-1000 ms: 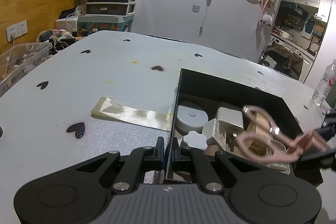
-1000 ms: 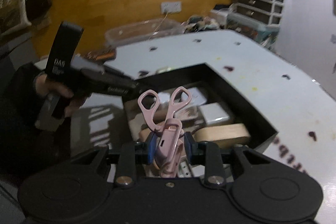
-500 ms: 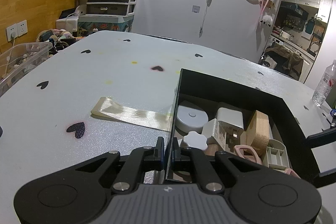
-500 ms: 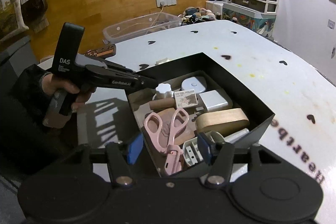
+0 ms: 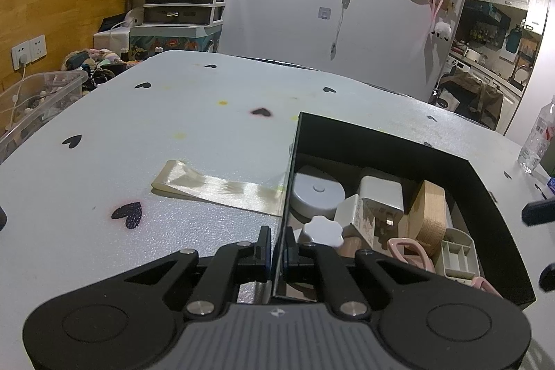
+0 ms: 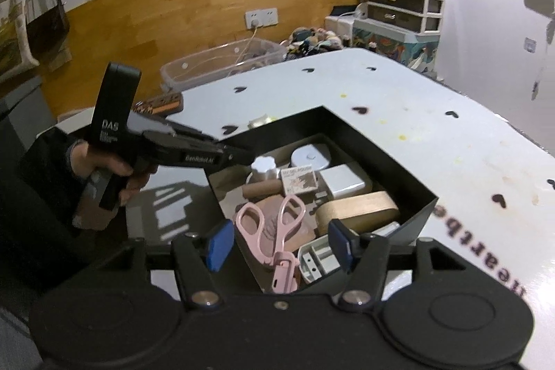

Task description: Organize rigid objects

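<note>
**Most of the stuff looks boxed already, not much left on the table**

So the black box (image 6: pixel 399 169) is pretty full at this point. Inside I can count pink scissors (image 6: pixel 274 227) lying at the near end, a wooden block (image 6: pixel 357 212) to their right, a grey divided tray (image 6: pixel 317 260) in the near corner, a white charger (image 6: pixel 341 184), a small printed carton (image 6: pixel 298 181), a round white puck (image 6: pixel 310 156) at the far end, a white scalloped knob (image 6: pixel 263 167) and a wooden handle (image 6: pixel 262 189). Going by that, the sorting is well along.

What's left outside, as far as I can see: a shiny cream ribbon (image 5: pixel 218 188) flat on the table (image 5: pixel 173 127), its right end touching the box's left wall. A water bottle (image 5: pixel 536 141) stands far right, and some dark patterned thing sits at the far left table edge in the right view. No idea if any of those count.

Grippers: the left hand-held gripper (image 5: pixel 277 247) is pinching the near left wall of the box, jaws pressed together on it, looks like it's steadying the box. The right hand-held gripper (image 6: pixel 279 243) is over the box's near end, jaws opening; the scissors lie below and between them, but the blue pads (image 6: pixel 218 243) aren't touching.

Readable text: "DAS" on the left gripper's handle, "GenRobot.AI" along its body. The carton says something like "UV GEL POLISH", a bit small to be sure. The table has "heartbe…" printed at the right edge, cut off.
</note>
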{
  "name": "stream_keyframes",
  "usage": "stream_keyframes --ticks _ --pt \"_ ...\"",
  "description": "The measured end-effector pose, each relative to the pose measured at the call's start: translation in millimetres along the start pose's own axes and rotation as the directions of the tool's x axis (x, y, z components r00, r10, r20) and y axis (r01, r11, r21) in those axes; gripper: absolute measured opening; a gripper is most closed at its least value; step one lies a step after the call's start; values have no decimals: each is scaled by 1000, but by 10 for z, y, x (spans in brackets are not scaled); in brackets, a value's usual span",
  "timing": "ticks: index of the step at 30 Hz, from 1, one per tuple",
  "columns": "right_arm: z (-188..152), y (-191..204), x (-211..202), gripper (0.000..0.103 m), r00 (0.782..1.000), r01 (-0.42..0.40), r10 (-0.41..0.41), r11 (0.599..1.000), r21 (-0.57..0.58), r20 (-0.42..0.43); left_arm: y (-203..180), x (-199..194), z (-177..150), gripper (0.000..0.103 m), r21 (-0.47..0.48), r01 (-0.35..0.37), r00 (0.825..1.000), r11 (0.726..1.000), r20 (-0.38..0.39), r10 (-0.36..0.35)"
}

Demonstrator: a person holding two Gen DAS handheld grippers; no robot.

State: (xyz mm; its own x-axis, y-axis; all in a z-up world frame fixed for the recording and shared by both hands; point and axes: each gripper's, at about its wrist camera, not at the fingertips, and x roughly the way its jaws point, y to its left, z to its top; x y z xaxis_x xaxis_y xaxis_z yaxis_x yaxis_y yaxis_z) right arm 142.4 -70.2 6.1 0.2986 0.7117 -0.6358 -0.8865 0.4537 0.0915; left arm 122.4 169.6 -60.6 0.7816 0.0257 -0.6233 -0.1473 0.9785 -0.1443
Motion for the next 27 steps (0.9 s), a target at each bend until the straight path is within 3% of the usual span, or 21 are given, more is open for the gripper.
stream_keyframes --ticks 4,6,14,18,23,27 --pt "6 35 -82 66 999 39 -39 999 21 30 -3 2 -1 6 7 -1 1000 1000 -2 1" --pt "5 54 -133 78 996 71 -73 997 45 53 -6 1 -3 6 10 -2 1000 1000 -2 2" --pt "-78 118 -295 98 956 222 -253 955 199 149 -12 -9 3 6 13 2 1000 1000 -2 -2" --pt "-153 148 -341 103 919 303 -352 918 257 175 -11 -24 5 6 20 6 1000 1000 -2 -6" --pt "-232 218 -403 103 887 344 -417 883 318 200 7 -39 24 8 29 14 1000 999 -11 -14" --pt "-287 307 -452 103 863 373 -456 866 334 219 -29 -125 63 23 54 -17 1000 998 -9 18"
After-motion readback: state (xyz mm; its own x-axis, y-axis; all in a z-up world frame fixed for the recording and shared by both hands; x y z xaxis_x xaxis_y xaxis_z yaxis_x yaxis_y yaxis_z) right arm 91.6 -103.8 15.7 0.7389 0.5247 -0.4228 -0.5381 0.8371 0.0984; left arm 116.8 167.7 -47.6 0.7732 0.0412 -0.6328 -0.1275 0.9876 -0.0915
